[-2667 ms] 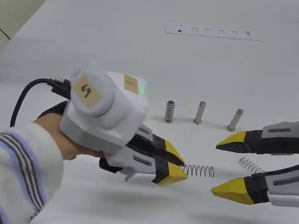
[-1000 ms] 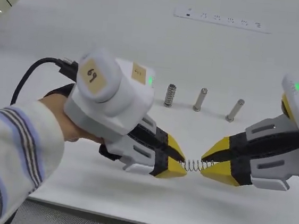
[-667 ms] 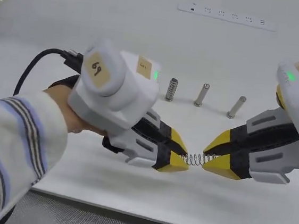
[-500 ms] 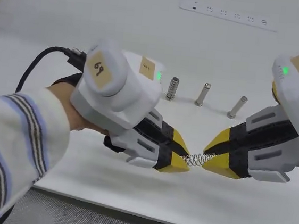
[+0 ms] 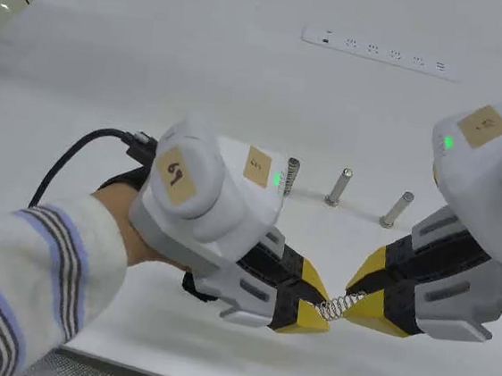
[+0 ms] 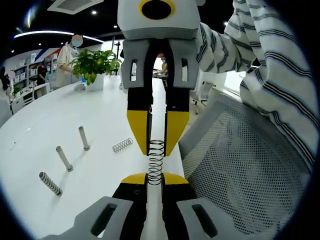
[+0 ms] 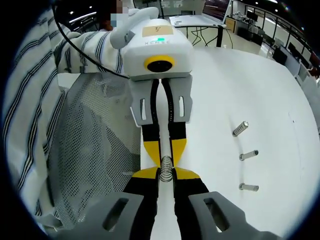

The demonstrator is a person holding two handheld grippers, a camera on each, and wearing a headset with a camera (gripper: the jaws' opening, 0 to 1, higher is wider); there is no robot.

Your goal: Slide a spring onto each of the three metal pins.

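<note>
The left claw (image 5: pixel 315 307) and right claw (image 5: pixel 356 302) each pinch one end of a spring (image 5: pixel 339 303) spanning between them, bare pins (image 5: pixel 339 186) upright beyond, nearer the right.

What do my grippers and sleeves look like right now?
The left gripper and right gripper have white rounded housings, black jaws, yellow tips, green lights. The left bears a tan label marked 69 and a black cable. The sleeve is white with dark stripes.
</note>
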